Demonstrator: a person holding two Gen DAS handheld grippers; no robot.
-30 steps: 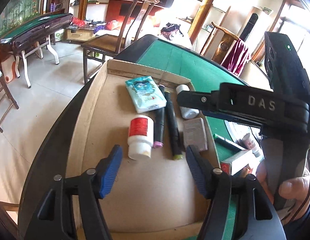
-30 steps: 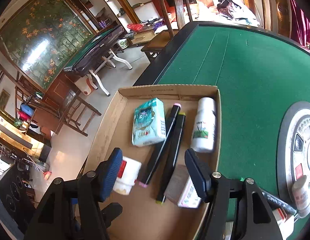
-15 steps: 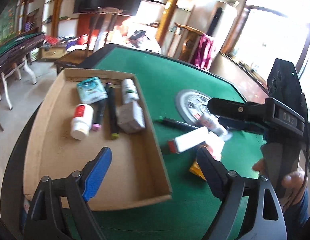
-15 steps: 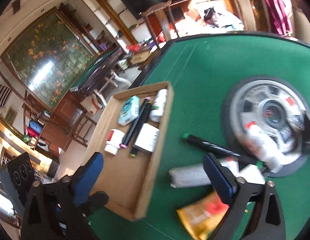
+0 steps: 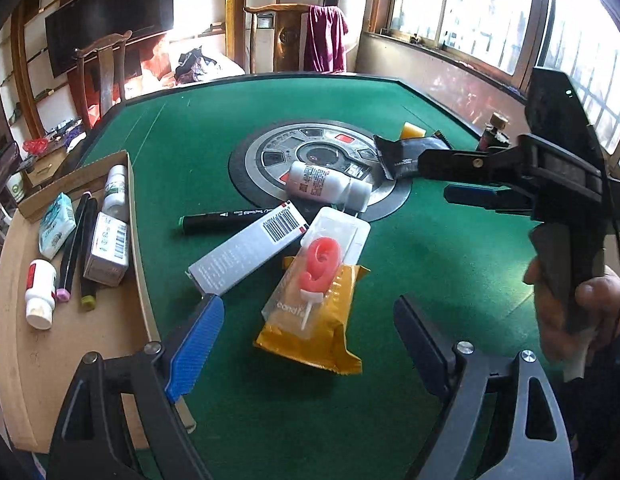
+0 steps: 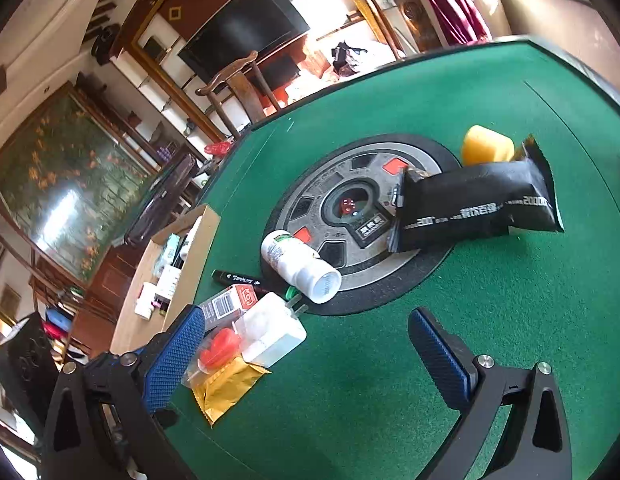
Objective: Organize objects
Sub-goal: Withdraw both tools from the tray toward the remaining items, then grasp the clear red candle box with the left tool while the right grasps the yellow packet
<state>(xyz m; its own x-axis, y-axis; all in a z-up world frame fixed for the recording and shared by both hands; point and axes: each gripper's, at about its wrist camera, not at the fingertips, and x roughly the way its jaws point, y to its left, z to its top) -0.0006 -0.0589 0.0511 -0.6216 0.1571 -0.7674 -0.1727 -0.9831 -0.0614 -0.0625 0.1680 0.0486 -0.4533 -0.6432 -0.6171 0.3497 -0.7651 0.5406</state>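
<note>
A cardboard tray (image 5: 14, 312) at the table's left holds a tissue pack (image 5: 56, 226), two markers (image 5: 76, 248), two white bottles and a small box (image 5: 108, 250). On the green felt lie a grey box (image 5: 246, 250), a black marker (image 5: 226, 218), a white bottle (image 5: 327, 186), a red "9" candle in clear packaging (image 5: 317, 268) and a gold packet (image 5: 321, 336). My left gripper (image 5: 306, 344) is open above the gold packet. My right gripper (image 6: 306, 356) is open and empty above bare felt right of the candle (image 6: 220, 346); it also shows in the left wrist view (image 5: 457, 176).
A black packet (image 6: 477, 206) and a yellow block (image 6: 485, 148) lie at the round centre panel (image 6: 349, 208). A small dark bottle (image 5: 491, 132) stands at the table's far right edge. Wooden chairs stand beyond the table.
Both grippers have swung right, away from the tray, and now hover over the loose items on the felt. Both stay open and empty.
</note>
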